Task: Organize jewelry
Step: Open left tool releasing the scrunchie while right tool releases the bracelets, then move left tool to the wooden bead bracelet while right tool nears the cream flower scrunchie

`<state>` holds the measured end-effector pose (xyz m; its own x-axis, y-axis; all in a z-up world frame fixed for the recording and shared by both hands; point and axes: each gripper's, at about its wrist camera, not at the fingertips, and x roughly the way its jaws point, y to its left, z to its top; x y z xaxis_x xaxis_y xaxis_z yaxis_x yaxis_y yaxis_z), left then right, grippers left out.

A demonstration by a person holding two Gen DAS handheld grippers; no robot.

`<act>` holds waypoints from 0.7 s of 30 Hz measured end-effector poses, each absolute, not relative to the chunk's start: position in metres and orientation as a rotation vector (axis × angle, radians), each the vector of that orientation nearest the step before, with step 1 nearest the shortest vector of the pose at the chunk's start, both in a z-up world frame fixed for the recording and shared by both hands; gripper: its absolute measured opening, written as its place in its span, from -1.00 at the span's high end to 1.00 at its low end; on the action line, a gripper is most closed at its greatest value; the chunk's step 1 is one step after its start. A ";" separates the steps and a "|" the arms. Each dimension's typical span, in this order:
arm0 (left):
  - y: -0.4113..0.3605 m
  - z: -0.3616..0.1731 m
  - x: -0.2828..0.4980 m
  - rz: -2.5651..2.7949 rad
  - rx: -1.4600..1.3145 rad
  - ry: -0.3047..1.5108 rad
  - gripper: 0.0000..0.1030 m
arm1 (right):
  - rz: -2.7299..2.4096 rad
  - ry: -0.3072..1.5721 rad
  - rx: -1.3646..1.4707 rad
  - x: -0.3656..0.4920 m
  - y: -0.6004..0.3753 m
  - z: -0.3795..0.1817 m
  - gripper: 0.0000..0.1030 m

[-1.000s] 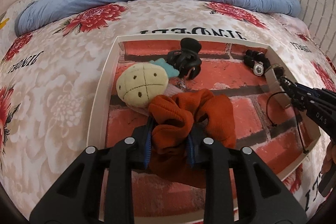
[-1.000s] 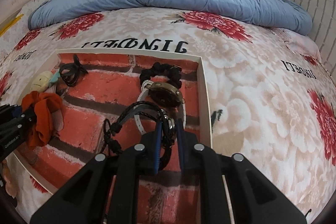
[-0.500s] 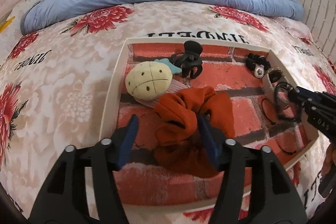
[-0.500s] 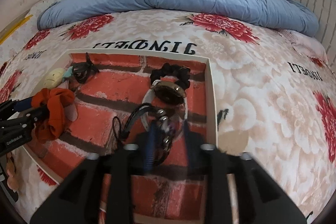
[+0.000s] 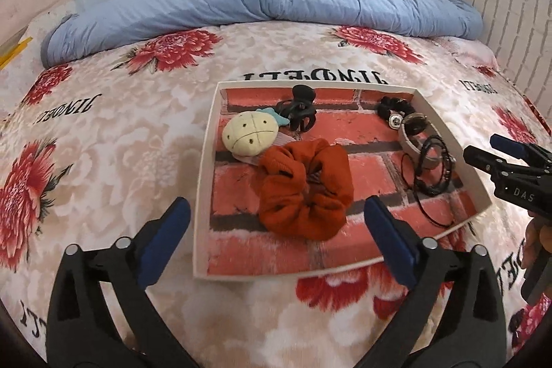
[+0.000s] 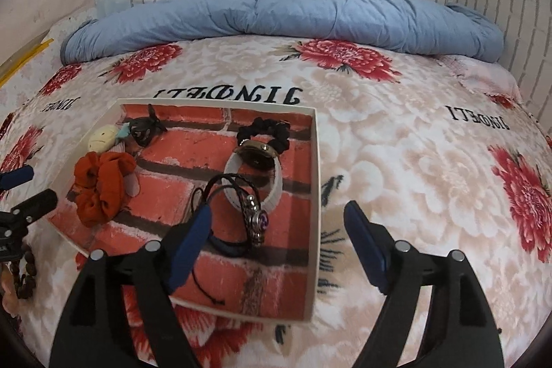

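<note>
Left hand-held gripper spread wide, jaws just opened, nothing pinched; scrunchie lying free in tray on bed. Right hand-held gripper likewise just opened, empty; bracelet resting against watch in tray.

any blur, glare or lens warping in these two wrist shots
Left wrist view: sharp, soft even light with no glare, heavy fisheye bowing the tray and bedspread, dark vignette in the corners. Right wrist view: same barrel warp and corners, the charm bracelet is crisp, and only faint shadows fall under the open right gripper.
</note>
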<state>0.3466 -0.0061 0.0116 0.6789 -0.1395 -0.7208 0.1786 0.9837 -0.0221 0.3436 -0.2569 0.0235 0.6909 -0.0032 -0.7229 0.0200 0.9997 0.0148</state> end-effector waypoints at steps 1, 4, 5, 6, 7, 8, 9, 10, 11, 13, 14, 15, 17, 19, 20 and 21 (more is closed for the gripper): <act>-0.004 0.013 0.344 -0.181 0.049 0.806 -0.90 | -0.015 0.808 0.025 0.340 -0.257 0.025 -0.51; 0.003 0.016 0.331 -0.187 0.052 0.824 -0.90 | -0.026 0.809 0.039 0.328 -0.261 0.028 -0.58; 0.005 0.018 0.324 -0.183 0.060 0.819 -0.90 | -0.035 0.812 0.045 0.323 -0.262 0.029 -0.64; 0.008 0.019 0.319 -0.178 0.066 0.816 -0.90 | -0.044 0.811 0.048 0.319 -0.263 0.029 -0.69; 0.011 0.021 0.313 -0.174 0.068 0.814 -0.90 | -0.050 0.809 0.049 0.316 -0.263 0.030 -0.70; 0.014 0.021 0.309 -0.171 0.068 0.814 -0.90 | -0.056 0.808 0.050 0.310 -0.263 0.031 -0.70; 0.017 0.022 0.305 -0.165 0.068 0.811 -0.90 | -0.056 0.807 0.052 0.306 -0.263 0.031 -0.70; 0.020 0.023 0.301 -0.160 0.068 0.808 -0.90 | -0.054 0.807 0.056 0.302 -0.263 0.032 -0.70; 0.024 0.023 0.296 -0.154 0.067 0.804 -0.90 | -0.053 0.808 0.059 0.297 -0.262 0.033 -0.70; 0.032 0.023 0.290 -0.143 0.067 0.808 -0.90 | -0.055 0.809 0.064 0.290 -0.261 0.033 -0.70; 0.038 0.023 0.285 -0.131 0.065 0.811 -0.90 | -0.056 0.810 0.069 0.287 -0.261 0.034 -0.70; 0.042 0.022 0.283 -0.124 0.063 0.812 -0.90 | -0.057 0.811 0.075 0.282 -0.260 0.034 -0.70; 0.053 0.023 0.275 -0.107 0.053 0.807 -0.90 | -0.064 0.813 0.078 0.275 -0.258 0.033 -0.71; 0.063 0.022 0.267 -0.083 0.052 0.805 -0.90 | -0.067 0.823 0.080 0.268 -0.255 0.030 -0.71; 0.067 0.022 0.264 -0.076 0.052 0.806 -0.90 | -0.068 0.828 0.078 0.264 -0.253 0.030 -0.71; 0.071 0.021 0.261 -0.071 0.050 0.807 -0.90 | -0.069 0.828 0.077 0.262 -0.252 0.029 -0.71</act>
<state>0.2609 0.0714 0.0214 0.6892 -0.0446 -0.7232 0.0829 0.9964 0.0176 0.2620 -0.2516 0.0291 0.6741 -0.0310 -0.7380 0.0908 0.9950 0.0412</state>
